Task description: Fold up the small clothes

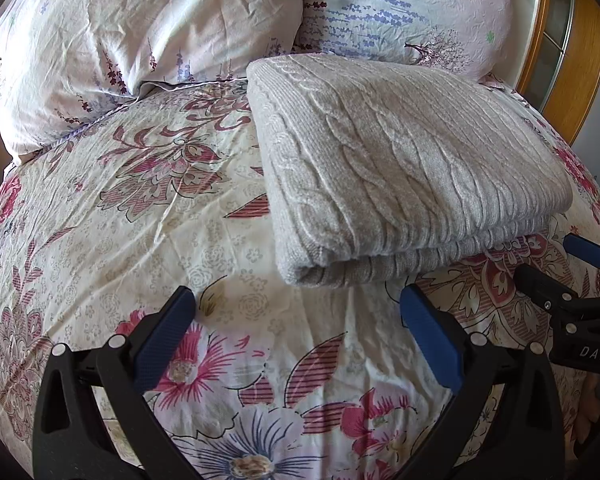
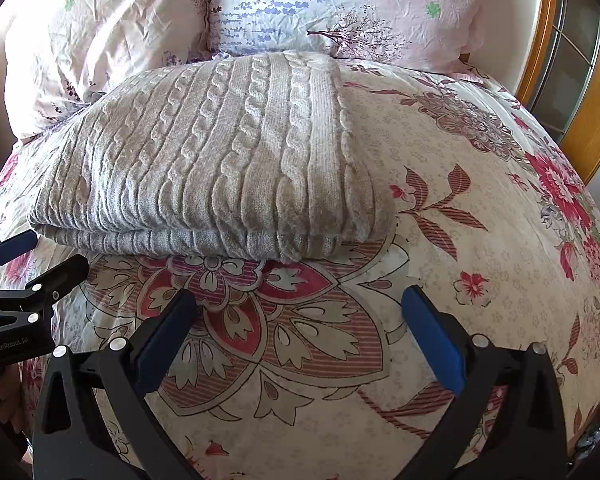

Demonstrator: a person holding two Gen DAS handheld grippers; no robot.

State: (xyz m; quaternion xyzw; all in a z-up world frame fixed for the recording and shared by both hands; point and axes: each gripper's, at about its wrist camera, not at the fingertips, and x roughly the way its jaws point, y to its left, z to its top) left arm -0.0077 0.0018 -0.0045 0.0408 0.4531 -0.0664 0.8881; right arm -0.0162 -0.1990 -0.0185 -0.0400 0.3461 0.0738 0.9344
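You're over a bed w/ a floral bedspread (image 1: 148, 240), two pillows (image 1: 140, 28) up at the far end, and a wooden frame w/ glass panes (image 2: 576, 76) at far right.

The grey cable-knit sweater (image 1: 400, 168) lies folded on the spread, ahead of both claws, its folded edge facing you.

Your left claw (image 1: 298, 332) is spread wide, nothing btwn the blue pads (image 1: 168, 336), holding nothing; sweater is ahead and a bit right of it.

Your right claw (image 2: 300, 330) is spread just as wide, also holding nothing; sweater sits ahead and left of it. Neither claw touches the sweater.
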